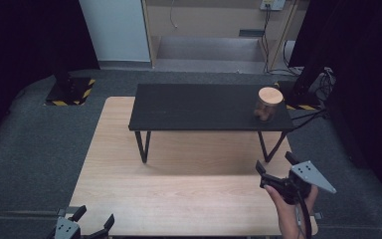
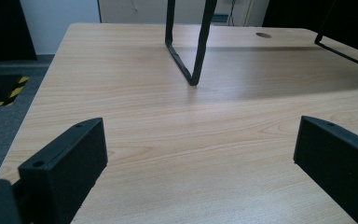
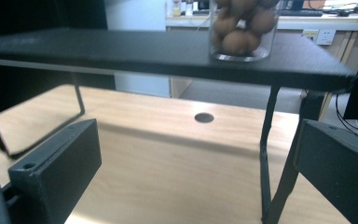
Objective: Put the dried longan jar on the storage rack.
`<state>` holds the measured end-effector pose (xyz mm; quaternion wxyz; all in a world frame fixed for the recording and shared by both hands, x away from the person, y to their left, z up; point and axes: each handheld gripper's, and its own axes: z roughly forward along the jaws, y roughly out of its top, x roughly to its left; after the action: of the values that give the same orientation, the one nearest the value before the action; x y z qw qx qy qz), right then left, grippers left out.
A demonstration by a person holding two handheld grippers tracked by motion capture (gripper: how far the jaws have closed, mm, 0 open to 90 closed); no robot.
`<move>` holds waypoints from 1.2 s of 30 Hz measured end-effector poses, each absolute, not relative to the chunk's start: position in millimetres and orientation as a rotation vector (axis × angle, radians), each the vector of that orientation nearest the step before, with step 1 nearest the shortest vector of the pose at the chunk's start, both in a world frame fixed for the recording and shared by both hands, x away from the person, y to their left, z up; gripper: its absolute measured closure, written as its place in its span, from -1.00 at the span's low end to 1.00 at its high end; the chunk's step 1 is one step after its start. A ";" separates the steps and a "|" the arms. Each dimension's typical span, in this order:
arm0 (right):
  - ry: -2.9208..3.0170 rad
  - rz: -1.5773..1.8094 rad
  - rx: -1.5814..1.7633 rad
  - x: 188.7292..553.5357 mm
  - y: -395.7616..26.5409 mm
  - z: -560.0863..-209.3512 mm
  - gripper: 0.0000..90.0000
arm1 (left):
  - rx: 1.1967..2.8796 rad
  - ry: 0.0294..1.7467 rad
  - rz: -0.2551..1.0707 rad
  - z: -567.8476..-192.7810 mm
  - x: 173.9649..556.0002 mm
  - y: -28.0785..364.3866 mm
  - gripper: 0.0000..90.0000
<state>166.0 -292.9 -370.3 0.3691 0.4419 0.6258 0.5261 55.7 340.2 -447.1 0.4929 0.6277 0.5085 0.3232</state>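
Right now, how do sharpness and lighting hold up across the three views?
High view: dim, dark edges, shelf shadow on the table. Left gripper view: crisp wood grain, soft glare. Right gripper view: slightly blurred; jar cropped at the top.

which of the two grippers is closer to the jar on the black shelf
The right gripper, open and held off the table's right edge, just in front of the shelf end where the jar stands. The left gripper sits at the near left corner.
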 end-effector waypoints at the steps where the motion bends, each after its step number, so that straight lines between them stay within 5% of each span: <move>1: 1.615 1.344 1.129 163.2 -292.4 -371.9 -0.98 | 1.523 1.232 0.784 -447.0 55.8 340.1 -0.97; 36: 1.590 1.320 1.176 108.9 -302.6 -436.0 -0.98 | 1.525 1.242 0.784 -447.4 61.0 335.6 -0.97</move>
<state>108.9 -302.6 -436.0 0.3726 0.4589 0.6206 0.5153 61.0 335.6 -447.4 0.4902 0.6278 0.5112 0.3229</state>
